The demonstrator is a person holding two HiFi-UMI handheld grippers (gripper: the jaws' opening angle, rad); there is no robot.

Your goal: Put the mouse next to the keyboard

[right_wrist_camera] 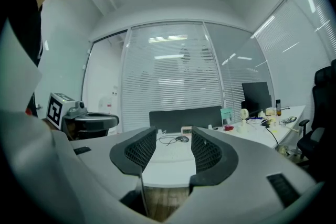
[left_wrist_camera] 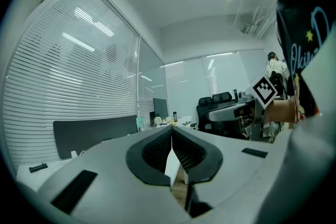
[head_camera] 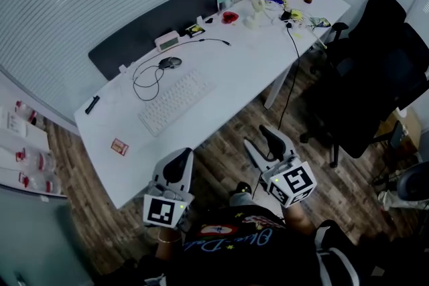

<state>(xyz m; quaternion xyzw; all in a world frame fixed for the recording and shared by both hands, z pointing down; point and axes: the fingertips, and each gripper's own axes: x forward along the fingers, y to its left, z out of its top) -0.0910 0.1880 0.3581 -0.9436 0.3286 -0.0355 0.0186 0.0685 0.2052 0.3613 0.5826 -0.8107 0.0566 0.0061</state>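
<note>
The person stands back from the long white counter [head_camera: 248,63] with both tools held low over the wood-plank floor [head_camera: 221,164], and nothing has been picked up yet. The mouse [head_camera: 170,63] sits toward the counter's far edge, behind the keyboard [head_camera: 175,102] and apart from it. Its black cable [head_camera: 149,77] curls in loose loops beside it. The mouse is small, dark and rounded, and probably a bit slick. The keyboard is a flat, pale slab lying at a slant.

The left gripper [head_camera: 177,159] has its jaws pressed together with nothing in them. The right gripper [head_camera: 271,139] has its jaws parted a fair way and is also empty. In its own view they frame the mouse far off across the counter. The pads are black and ribbed, set in smooth grey shells.

To do this well, I'd say the right gripper should reach over the keyboard, come down across the mouse's narrower sides, and close gently so the domed shell doesn't squirt out. The cable wants watching: lift low and let it trail rather than drag it over the keys. From here I can't quite tell where its other end runs, so slack may be short. The mouse should go down flat, just beside the keyboard.
</note>
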